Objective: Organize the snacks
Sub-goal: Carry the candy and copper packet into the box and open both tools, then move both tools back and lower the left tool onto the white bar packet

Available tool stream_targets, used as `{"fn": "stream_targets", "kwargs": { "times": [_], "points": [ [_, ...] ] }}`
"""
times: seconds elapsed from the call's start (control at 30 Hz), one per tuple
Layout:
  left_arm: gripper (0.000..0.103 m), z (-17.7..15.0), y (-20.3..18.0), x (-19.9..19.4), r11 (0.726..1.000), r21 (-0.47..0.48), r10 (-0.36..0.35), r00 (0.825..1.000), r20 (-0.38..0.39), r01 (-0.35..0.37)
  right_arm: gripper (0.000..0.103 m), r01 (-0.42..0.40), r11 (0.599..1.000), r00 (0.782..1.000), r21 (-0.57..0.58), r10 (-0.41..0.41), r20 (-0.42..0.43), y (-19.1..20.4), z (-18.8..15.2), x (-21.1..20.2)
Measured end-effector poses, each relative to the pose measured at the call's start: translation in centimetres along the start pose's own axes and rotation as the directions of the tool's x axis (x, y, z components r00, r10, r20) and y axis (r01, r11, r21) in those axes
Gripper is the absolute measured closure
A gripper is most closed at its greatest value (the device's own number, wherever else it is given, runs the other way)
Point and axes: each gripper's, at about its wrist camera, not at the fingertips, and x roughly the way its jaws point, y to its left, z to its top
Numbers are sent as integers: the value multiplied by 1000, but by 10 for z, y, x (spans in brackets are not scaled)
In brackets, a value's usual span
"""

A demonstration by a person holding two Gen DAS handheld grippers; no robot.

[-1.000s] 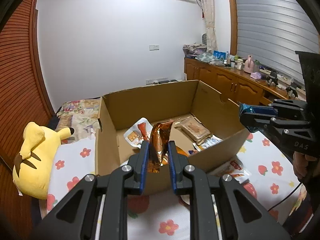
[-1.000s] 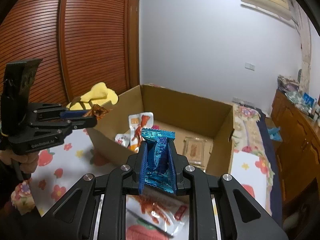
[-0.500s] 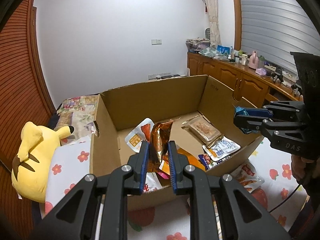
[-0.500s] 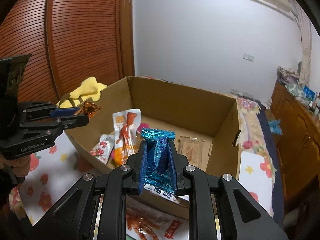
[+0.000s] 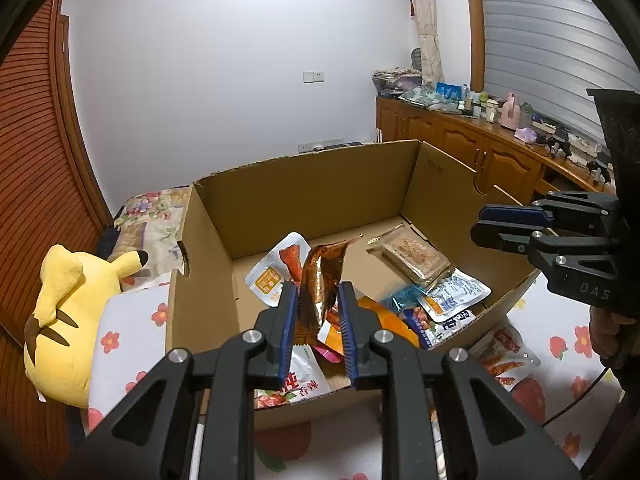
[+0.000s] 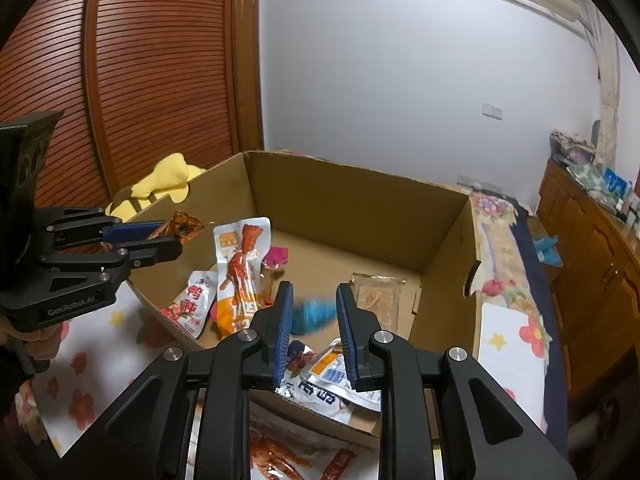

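Because both hands hover over the cardboard box (image 5: 320,184) to drop snacks in, the left gripper (image 5: 318,312), jaws opening, barely pinches its orange foil packet (image 5: 322,276), while the right gripper (image 6: 313,312), jaws opening, has released its blue packet (image 6: 314,314).

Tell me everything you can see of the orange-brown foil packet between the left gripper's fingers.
The foil packet is shiny, orange-brown and crumpled, with a pointed top corner. It stands nearly upright between the blue pads of the left gripper, above the open cardboard box. Its left edge lies against one pad; whether both pads press it I cannot tell.
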Motion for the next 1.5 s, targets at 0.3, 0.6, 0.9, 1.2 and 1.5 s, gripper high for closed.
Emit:
{"fn": "stream_targets", "kwargs": {
  "times": [0.3, 0.6, 0.9, 1.2, 1.5],
  "points": [
    [81, 0, 0, 3, 1000, -5, 4, 1000, -4, -5, 80, -6, 1000, 1000, 10, 6, 11, -1, -2, -7],
    [65, -4, -1, -9, 1000, -23, -8, 1000, 13, 8, 76, -3, 1000, 1000, 18, 2, 23, 3, -9, -25],
    [57, -26, -12, -52, 999, -28, -39, 998, 48, 40, 45, 10, 998, 999, 58, -12, 34, 9, -26, -57],
    [56, -69, -30, -61, 997, -29, -77, 997, -10, 77, 40, 20, 997, 1000, 74, -21, 9, 18, -48, -77],
    [56, -104, -62, -34, 988, -37, -155, 981, -118, 151, 39, 23, 995, 999, 99, -20, -28, 22, -74, -86]
  ]
}}
